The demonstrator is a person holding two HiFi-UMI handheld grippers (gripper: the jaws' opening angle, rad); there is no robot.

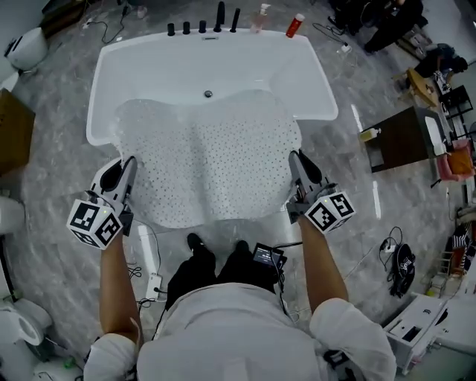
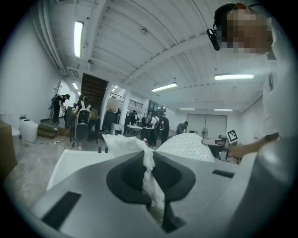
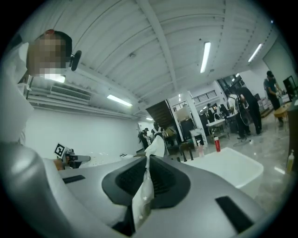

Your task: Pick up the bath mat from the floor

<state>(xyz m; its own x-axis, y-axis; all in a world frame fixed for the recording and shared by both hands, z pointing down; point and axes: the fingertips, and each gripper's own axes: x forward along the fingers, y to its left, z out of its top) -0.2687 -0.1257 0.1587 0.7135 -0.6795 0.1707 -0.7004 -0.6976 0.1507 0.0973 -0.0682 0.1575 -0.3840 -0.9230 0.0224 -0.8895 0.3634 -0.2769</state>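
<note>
The bath mat [image 1: 212, 156] is white, see-through and dotted with small holes. It hangs spread between my two grippers, over the near half of the white bathtub [image 1: 100, 89]. My left gripper [image 1: 129, 164] is shut on the mat's left edge. My right gripper [image 1: 294, 158] is shut on its right edge. In the left gripper view a crumpled fold of the mat [image 2: 150, 179] is pinched between the closed jaws of the left gripper [image 2: 153, 195]. The right gripper view shows the same: a strip of mat [image 3: 142, 193] clamped in the right gripper [image 3: 139, 204].
Black taps [image 1: 202, 27], a pink dispenser [image 1: 260, 16] and a red bottle [image 1: 295, 24] line the tub's far rim. A dark cabinet [image 1: 398, 138] stands to the right, a toilet [image 1: 16, 327] at the lower left. Cables and a power strip [image 1: 154, 284] lie by the person's feet.
</note>
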